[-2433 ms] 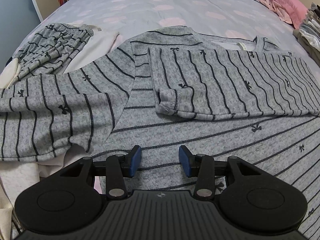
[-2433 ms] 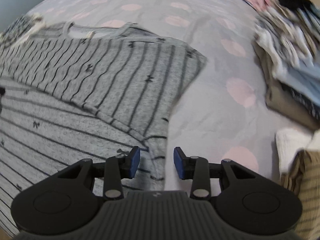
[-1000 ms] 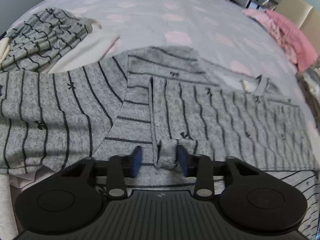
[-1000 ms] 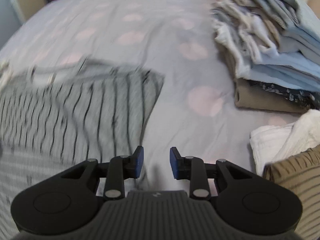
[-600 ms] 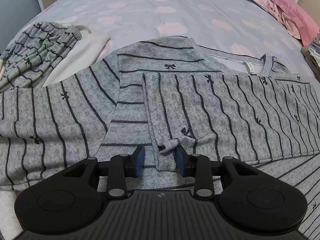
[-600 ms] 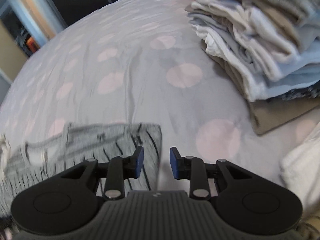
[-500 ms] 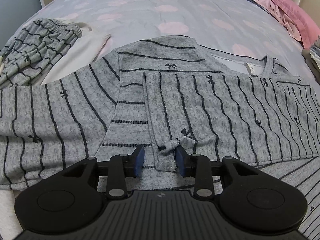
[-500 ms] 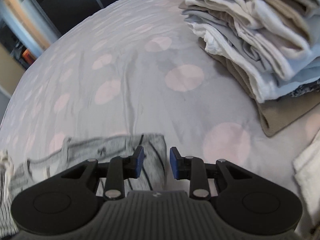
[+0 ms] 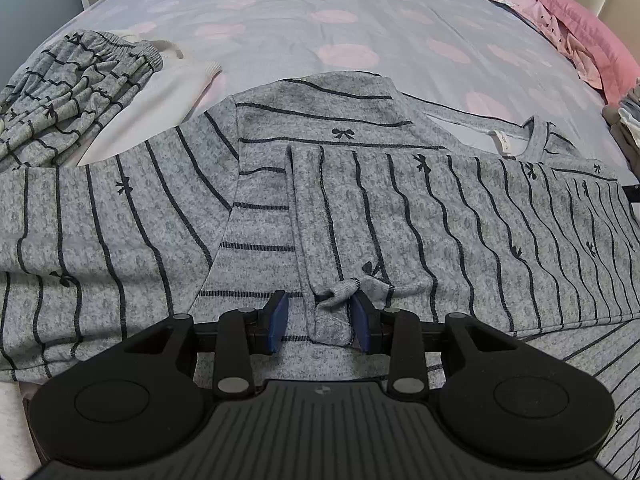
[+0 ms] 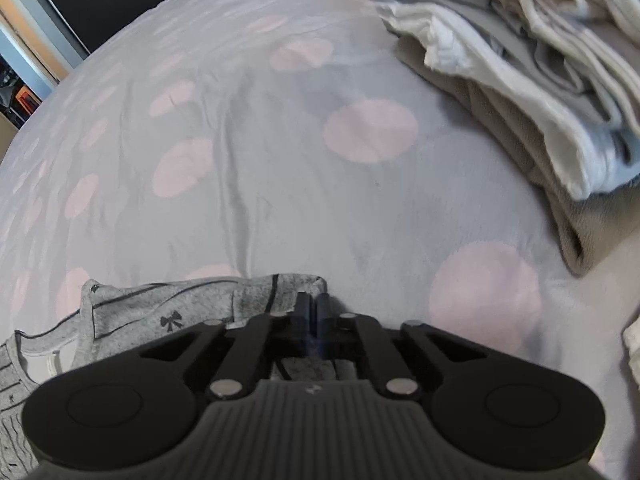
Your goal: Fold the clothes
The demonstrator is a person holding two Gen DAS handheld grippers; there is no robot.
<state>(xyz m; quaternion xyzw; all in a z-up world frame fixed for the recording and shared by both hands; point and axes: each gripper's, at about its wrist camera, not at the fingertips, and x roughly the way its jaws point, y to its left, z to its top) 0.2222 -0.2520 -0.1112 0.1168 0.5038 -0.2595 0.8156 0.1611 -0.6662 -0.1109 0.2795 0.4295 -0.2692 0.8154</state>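
A grey striped top with small black bows lies flat on the bed, one sleeve folded across its chest. My left gripper is open, its blue pads either side of that sleeve's cuff, which bunches up between them. In the right wrist view my right gripper is shut on the shoulder corner of the same top, low on the sheet. The top's other sleeve stretches out to the left.
The bed sheet is lilac with pink dots. A tall stack of folded clothes stands at the right. Matching grey striped trousers and a white garment lie at the far left. A pink pillow is at the far right.
My right gripper has closed on the top's shoulder corner; half a second ago it was open just above it. My left gripper stays open around the cuff.
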